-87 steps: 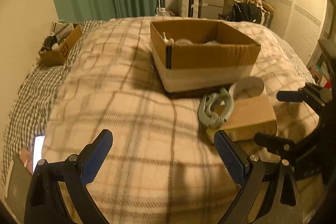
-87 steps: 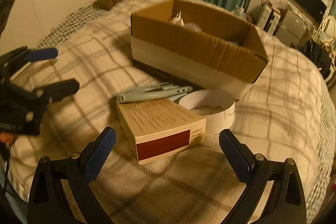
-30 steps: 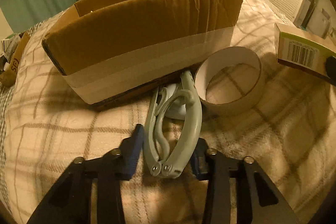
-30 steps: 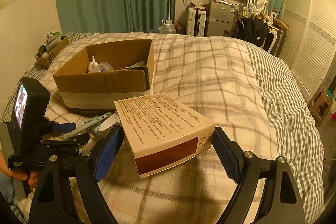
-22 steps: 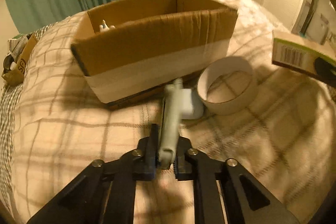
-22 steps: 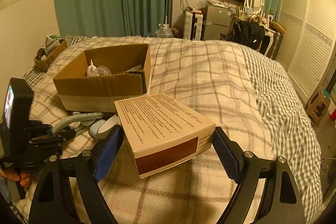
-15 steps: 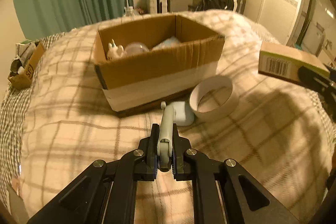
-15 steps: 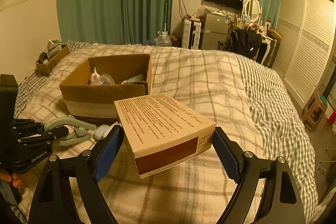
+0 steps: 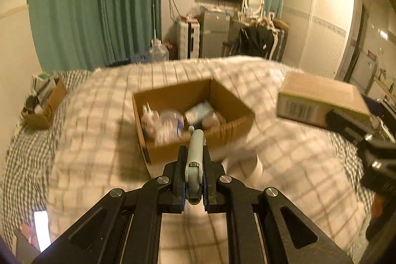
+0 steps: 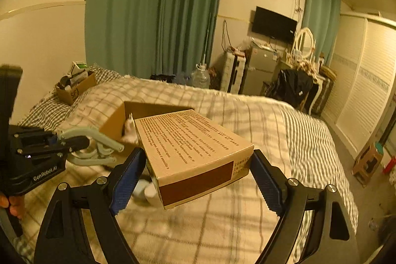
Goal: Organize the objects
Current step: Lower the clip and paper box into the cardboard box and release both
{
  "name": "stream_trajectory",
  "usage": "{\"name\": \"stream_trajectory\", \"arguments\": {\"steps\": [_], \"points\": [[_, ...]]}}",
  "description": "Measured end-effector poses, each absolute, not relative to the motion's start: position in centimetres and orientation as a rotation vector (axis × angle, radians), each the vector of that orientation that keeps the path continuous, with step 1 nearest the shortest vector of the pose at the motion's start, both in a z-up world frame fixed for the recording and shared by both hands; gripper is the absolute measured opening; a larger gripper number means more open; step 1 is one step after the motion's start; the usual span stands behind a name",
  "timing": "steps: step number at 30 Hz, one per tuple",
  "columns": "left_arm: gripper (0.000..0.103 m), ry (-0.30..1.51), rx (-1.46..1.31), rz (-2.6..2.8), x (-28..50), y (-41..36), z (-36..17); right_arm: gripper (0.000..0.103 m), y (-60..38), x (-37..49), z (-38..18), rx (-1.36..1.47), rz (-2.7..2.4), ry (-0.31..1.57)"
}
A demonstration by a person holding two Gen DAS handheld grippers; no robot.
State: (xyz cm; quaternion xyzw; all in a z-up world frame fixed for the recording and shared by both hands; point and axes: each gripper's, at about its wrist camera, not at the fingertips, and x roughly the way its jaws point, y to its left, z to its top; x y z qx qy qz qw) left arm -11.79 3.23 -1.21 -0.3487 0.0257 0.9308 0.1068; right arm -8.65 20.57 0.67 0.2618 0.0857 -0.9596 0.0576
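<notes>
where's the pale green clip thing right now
The pale green clip is clamped in the left gripper, lifted off the bed and pointing at the open cardboard box; the right wrist view shows it at far left, beside that box.

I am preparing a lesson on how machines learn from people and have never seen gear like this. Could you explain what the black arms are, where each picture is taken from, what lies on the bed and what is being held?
There is no robot here. A person holds a hand-held claw in each hand, and a wide-angle camera on each one looks forward along its two fingers.

In the left-hand picture, the left claw is shut on a pale green plastic clip, lifted above the bed. In the right-hand picture, the right claw grips a flat printed carton by its sides; the left claw appears at that picture's left edge.

On the checked bedspread sits an open cardboard box already holding a few packets and a small bottle. A smaller box of odds and ends rests near the wall. The picture is blurred, so finer details are unclear.
</notes>
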Motion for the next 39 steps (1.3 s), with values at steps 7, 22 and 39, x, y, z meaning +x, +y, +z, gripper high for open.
{"name": "stream_trajectory", "arguments": {"steps": [7, 22, 39], "points": [[0.009, 0.072, -0.953, 2.800, -16.4, 2.6, 1.6, 0.085, 17.8, -14.0, 2.3, 0.750, -2.886, 0.294], [0.009, 0.089, -1.063, 2.818, -27.2, 1.5, -2.6, 0.085, 13.8, -27.7, -0.9, 0.850, -2.800, 0.282], [0.063, 0.134, -1.155, 2.757, -27.4, 2.3, -6.0, 0.092, 16.3, -28.3, -3.8, 0.877, -2.784, 0.125]]}}
